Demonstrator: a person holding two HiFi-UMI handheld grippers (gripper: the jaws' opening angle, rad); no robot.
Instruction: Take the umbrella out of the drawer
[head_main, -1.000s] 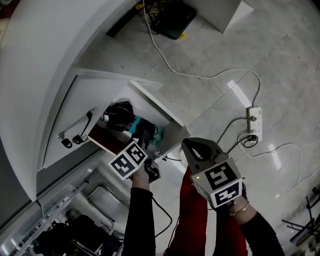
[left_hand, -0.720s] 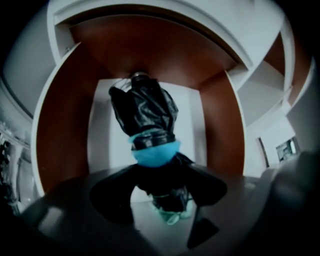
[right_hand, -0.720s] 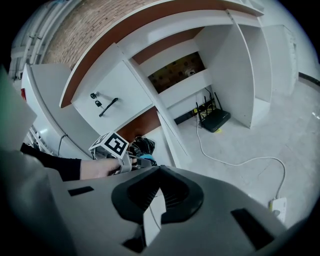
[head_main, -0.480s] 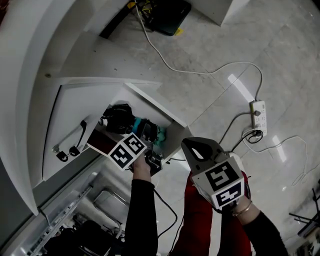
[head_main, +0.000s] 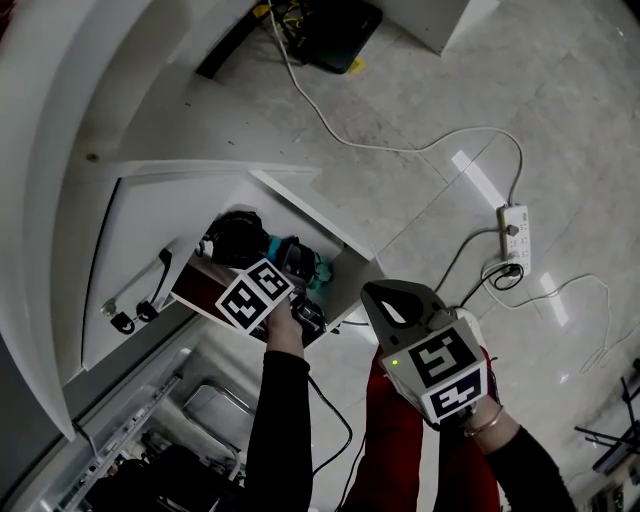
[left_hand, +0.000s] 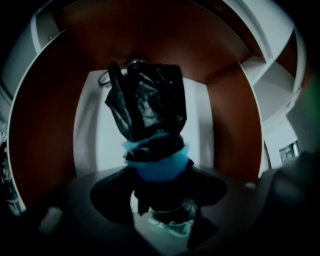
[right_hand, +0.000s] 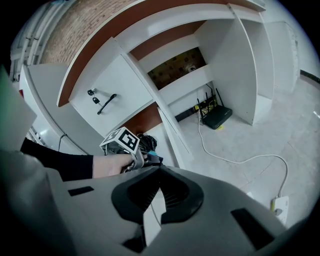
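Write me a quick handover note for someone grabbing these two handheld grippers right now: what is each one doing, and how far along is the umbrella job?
Left gripper: shut on the folded black umbrella, close to its blue band.
Right gripper: shut, empty, held over the floor away from the drawer.
Umbrella: inside the open drawer, over its white bottom.
Done: drawer open, umbrella gripped.
Left to do: draw the umbrella clear of the drawer.
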